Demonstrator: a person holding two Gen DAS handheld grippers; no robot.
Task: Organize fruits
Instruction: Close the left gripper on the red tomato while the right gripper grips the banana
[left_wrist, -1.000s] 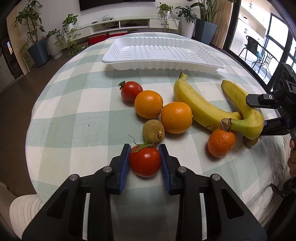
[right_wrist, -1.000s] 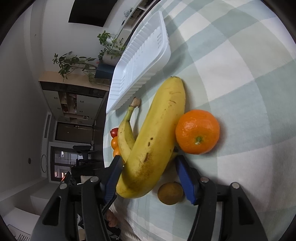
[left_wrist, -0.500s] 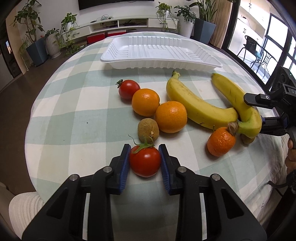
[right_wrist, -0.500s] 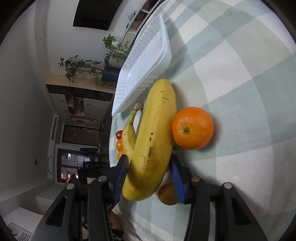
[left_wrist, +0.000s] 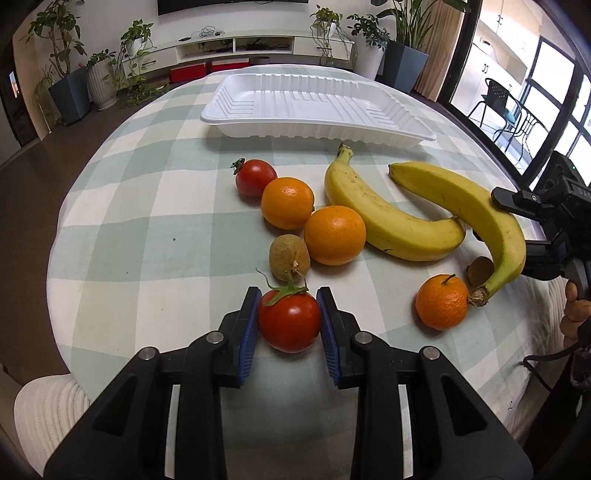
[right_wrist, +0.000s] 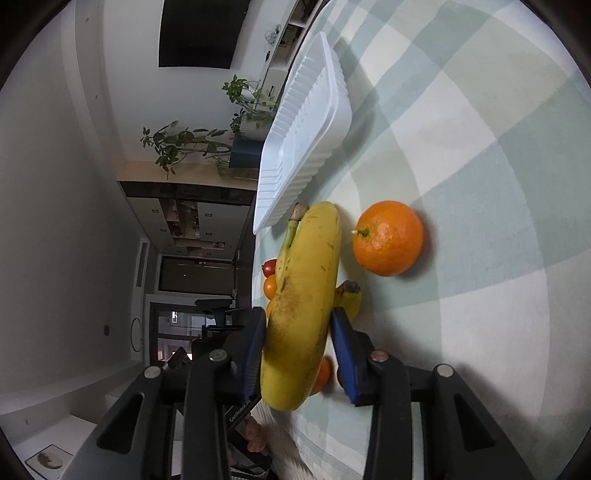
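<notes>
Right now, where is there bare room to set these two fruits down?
The white tray is empty, so is the checked cloth left of the tomato-orange row. It is crowded between the bananas, the kiwi and the stemmed orange.

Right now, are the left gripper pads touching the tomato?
Touching. In the left wrist view, both blue pads of the left gripper press against the sides of the tomato, with no gap visible on either side.

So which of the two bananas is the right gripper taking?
The banana nearer the table edge; the right gripper's jaws are closing around it. The other banana lies free.
</notes>
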